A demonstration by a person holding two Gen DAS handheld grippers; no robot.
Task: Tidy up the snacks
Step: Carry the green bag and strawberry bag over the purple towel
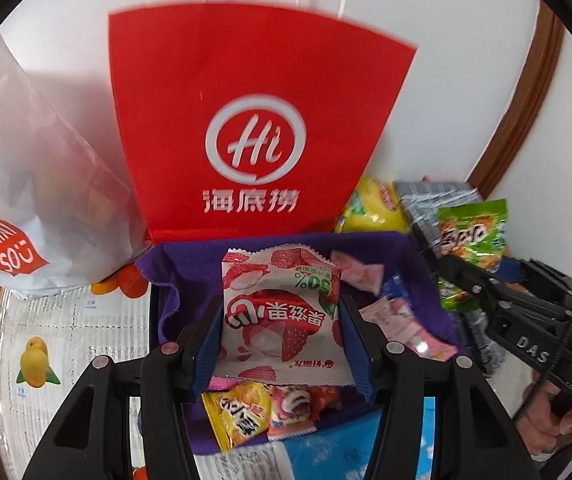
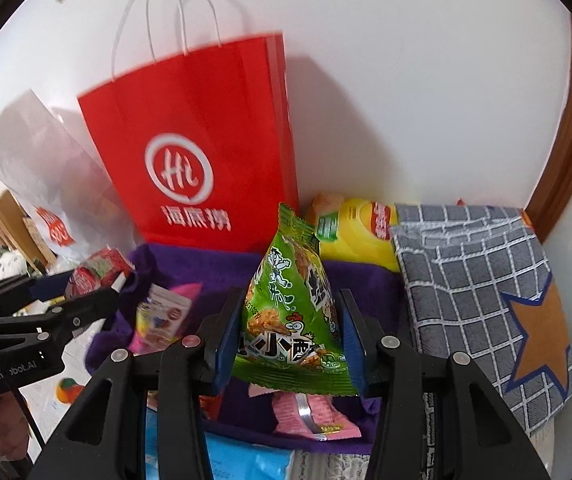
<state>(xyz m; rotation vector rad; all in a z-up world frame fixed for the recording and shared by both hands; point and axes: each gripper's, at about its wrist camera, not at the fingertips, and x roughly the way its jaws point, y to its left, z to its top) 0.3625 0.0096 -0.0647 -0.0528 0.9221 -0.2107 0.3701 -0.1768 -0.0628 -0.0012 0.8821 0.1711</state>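
Observation:
My left gripper (image 1: pixel 281 312) is shut on a white and red strawberry snack packet (image 1: pixel 281 308), held above a purple cloth (image 1: pixel 189 264) with several small snacks: pink packets (image 1: pixel 402 320) and a yellow packet (image 1: pixel 237 412). My right gripper (image 2: pixel 290 320) is shut on a green snack packet (image 2: pixel 294 312), held above the same purple cloth (image 2: pixel 221 268), over a pink packet (image 2: pixel 310 416). The green packet (image 1: pixel 472 236) and right gripper also show at the right of the left wrist view. The left gripper with its strawberry packet (image 2: pixel 85 276) shows at the left of the right wrist view.
A red paper bag (image 1: pixel 253 120) stands upright against the wall behind the cloth (image 2: pixel 201 152). A white bag (image 1: pixel 41 184) leans to its left. A yellow pack (image 2: pixel 358 232) and a grey checked cloth with a star (image 2: pixel 478 280) lie at the right.

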